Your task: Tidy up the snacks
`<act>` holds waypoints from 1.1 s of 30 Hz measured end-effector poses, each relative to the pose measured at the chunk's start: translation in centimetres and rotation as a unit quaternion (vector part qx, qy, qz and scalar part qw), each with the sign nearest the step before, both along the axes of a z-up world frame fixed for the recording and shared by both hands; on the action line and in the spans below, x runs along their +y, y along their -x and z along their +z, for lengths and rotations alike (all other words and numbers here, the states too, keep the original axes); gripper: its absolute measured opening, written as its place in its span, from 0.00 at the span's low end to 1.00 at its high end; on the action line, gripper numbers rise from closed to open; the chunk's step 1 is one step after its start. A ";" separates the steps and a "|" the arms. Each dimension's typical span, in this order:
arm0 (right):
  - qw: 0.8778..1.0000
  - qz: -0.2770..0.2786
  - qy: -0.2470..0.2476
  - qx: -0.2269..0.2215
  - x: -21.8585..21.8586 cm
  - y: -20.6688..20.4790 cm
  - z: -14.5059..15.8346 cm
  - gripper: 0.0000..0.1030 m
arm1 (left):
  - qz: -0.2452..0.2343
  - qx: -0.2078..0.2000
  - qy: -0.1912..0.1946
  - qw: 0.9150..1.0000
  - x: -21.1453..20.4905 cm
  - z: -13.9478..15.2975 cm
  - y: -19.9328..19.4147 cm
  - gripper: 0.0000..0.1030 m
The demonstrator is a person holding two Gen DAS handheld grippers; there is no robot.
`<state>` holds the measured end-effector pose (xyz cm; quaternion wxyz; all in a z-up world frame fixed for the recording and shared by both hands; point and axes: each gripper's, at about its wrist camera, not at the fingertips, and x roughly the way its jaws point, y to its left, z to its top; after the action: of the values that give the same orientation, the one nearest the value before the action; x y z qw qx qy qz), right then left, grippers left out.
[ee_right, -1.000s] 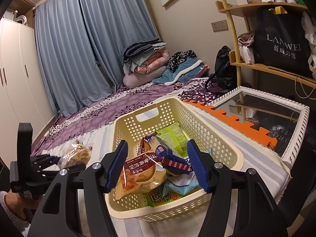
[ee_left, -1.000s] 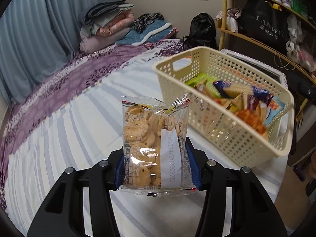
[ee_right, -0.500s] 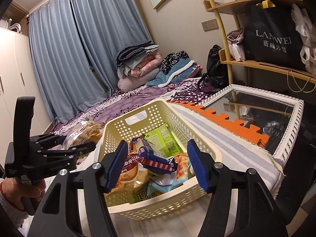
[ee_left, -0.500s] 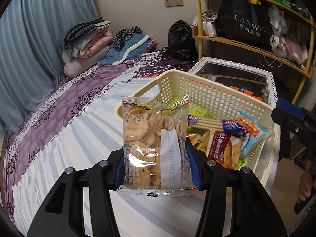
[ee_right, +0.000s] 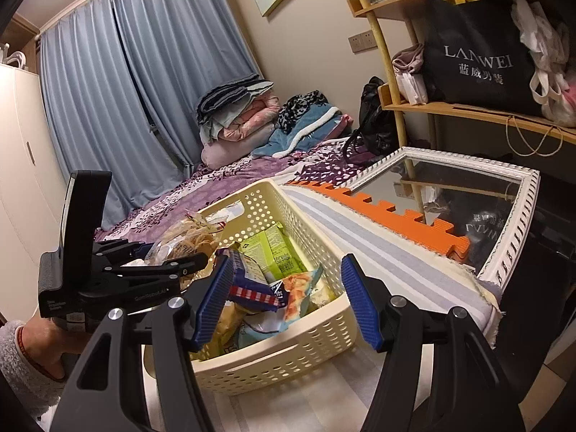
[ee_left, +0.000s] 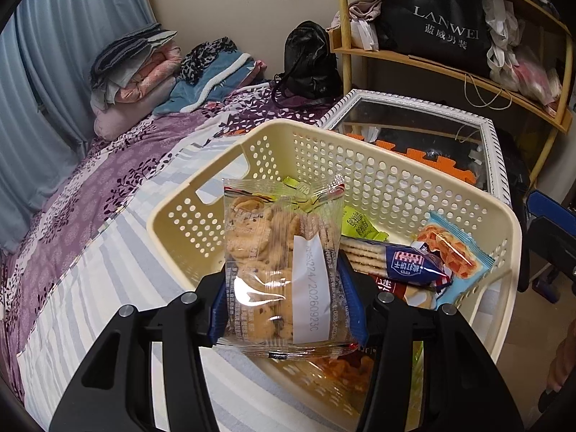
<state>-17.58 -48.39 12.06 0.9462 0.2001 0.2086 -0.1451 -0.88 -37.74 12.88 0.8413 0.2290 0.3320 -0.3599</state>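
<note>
The left tool has swung the cookie packet in from over the bed. Now it hangs above the basket.

basket: cream plastic with small round holes
cookie packet: clear wrap, tan cookies, white label
bedsheet: grey and white stripes near, purple leaf print far
curtains: blue-grey
foam mat: orange
gripper pads: blue, ribbed

The top of the cream basket is open in the middle of the frame, but snack packs fill its lower right, leaving bare room along its holed left wall and far upper wall.
</note>
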 end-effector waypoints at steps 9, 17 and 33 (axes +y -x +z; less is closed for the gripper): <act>1.000 0.005 0.001 0.001 0.3 -0.3 0.0 0.61 | 0.005 0.004 0.019 1.000 0.5 0.2 -0.7 0.88; 1.000 0.009 0.007 -0.002 1.0 0.0 0.6 0.61 | 0.016 0.003 0.023 1.000 1.9 0.9 -0.6 0.92; 0.999 0.043 0.025 0.002 4.2 1.0 2.0 0.89 | 0.051 -0.012 0.035 0.998 7.2 3.5 2.1 0.97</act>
<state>-18.60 -44.21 14.11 0.9560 0.1667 0.2149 -0.1101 -2.99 -30.58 16.42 0.8699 0.1864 0.3207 -0.3250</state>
